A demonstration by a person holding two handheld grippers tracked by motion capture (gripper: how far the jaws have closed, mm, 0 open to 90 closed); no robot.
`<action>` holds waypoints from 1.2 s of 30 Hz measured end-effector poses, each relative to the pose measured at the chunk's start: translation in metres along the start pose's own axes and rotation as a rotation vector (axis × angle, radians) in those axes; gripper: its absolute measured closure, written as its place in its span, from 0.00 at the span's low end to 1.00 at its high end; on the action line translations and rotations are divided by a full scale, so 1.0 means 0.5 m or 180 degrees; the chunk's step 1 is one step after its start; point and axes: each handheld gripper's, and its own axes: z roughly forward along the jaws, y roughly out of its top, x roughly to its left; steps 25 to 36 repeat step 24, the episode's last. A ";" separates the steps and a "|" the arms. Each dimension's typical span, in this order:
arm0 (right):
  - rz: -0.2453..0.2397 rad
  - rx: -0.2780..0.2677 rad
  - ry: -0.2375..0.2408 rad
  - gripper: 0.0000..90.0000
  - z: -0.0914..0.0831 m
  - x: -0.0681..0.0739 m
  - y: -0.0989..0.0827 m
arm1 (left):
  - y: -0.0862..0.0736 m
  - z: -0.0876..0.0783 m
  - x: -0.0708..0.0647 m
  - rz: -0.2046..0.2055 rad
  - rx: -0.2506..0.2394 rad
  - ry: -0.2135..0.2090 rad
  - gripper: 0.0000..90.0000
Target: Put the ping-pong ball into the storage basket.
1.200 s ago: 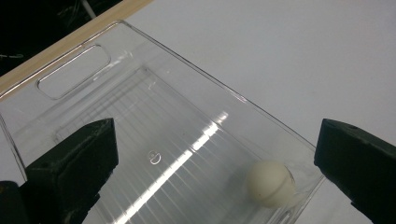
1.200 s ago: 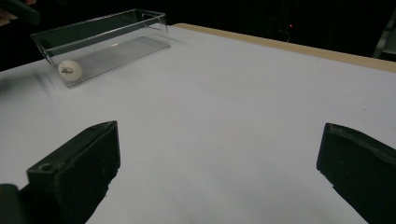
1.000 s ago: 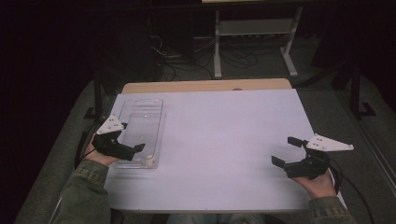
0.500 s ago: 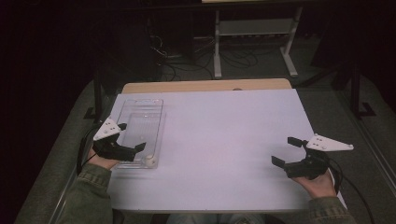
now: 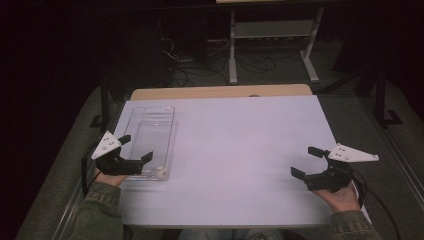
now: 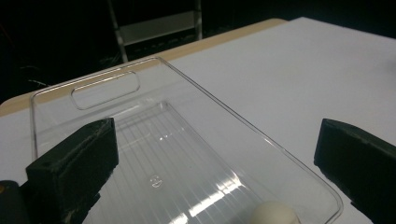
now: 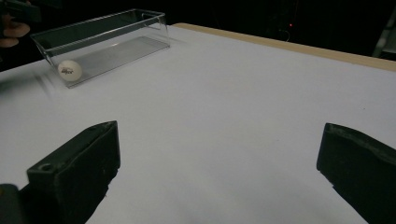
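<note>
A clear plastic tray (image 5: 150, 131) lies lengthwise at the left of the white table (image 5: 235, 145). A white ball (image 5: 160, 171) rests in its near right corner. My left gripper (image 5: 136, 147) hovers open over the tray's near end, with the ball just right of its jaws. In the left gripper view the tray (image 6: 187, 107) spreads between the open jaws of the left gripper (image 6: 219, 140), and the ball (image 6: 275, 215) peeks in at the bottom edge. My right gripper (image 5: 304, 161) is open at the near right of the table, holding nothing. Its own view shows the right gripper (image 7: 219, 140), the tray (image 7: 107, 28) and the ball (image 7: 70, 69) far off.
A wooden strip (image 5: 220, 92) runs along the table's far edge. Beyond it, a white metal stand (image 5: 270, 40) and cables (image 5: 185, 65) sit on the dark floor. The other hand (image 7: 14, 28) shows near the tray in the right gripper view.
My left gripper has drifted slightly back toward the table's near edge, staying open. The right gripper, the tray and the ball have not moved.
</note>
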 end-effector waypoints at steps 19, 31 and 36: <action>0.0009 -0.0019 -0.0014 0.00 -0.001 0.001 -0.001 | -0.047 -0.032 -0.001 -0.0286 -0.0647 0.0207 0.00; 0.0005 -0.0051 -0.0037 0.00 -0.004 0.001 -0.002 | -0.048 -0.039 -0.005 -0.0293 -0.0703 0.0209 0.00; 0.0005 -0.0051 -0.0037 0.00 -0.004 0.001 -0.002 | -0.048 -0.039 -0.005 -0.0293 -0.0703 0.0209 0.00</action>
